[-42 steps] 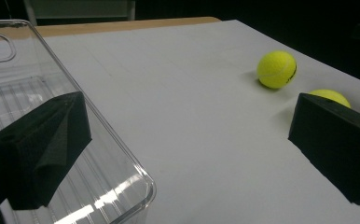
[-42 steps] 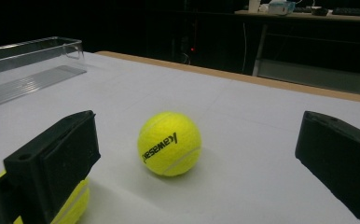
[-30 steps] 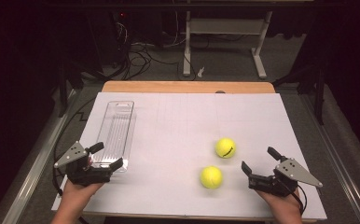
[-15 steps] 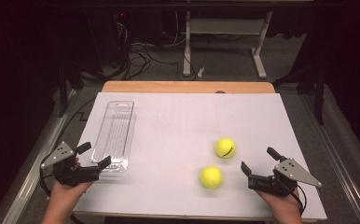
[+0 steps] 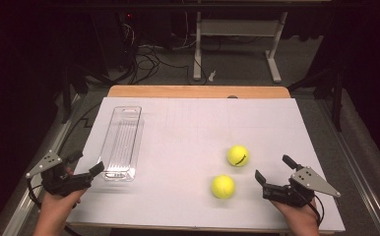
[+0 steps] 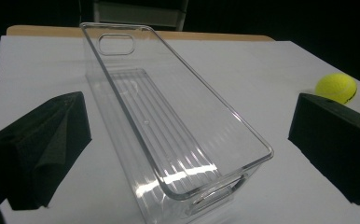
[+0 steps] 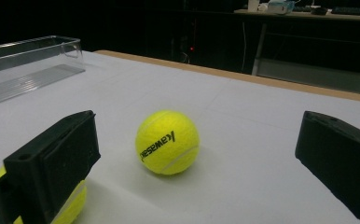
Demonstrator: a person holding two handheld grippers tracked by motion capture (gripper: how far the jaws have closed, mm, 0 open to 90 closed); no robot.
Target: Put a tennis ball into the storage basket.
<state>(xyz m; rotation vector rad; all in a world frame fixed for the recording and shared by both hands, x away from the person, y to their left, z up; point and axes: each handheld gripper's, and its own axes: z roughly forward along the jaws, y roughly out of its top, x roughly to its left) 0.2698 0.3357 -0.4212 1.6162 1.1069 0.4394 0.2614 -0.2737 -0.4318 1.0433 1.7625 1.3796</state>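
Tennis balls sit at about four o'clock on the white table [image 5: 188, 123]: the farther ball [image 5: 237, 155] with black lettering, and the nearer ball [image 5: 223, 186] toward the person's edge, the two near each other but apart. Both lie just to the nine o'clock side of the right gripper [image 5: 271, 174], whose jaws stand wide apart and hold nothing. In the right gripper view the lettered ball sits between the jaws and farther off, while the other ball peeks out behind the left-hand jaw, so this hand seems poised to take one of them.

At eight o'clock on the table lies a clear plastic bin [image 5: 123, 142], long and narrow, empty, its open top up. The left gripper [image 5: 84, 166] waits at its near end with jaws spread, gripping nothing; the left gripper view looks straight down the bin's length. That placement suggests the left hand is there to steady or guide the bin as a likely home for the balls.
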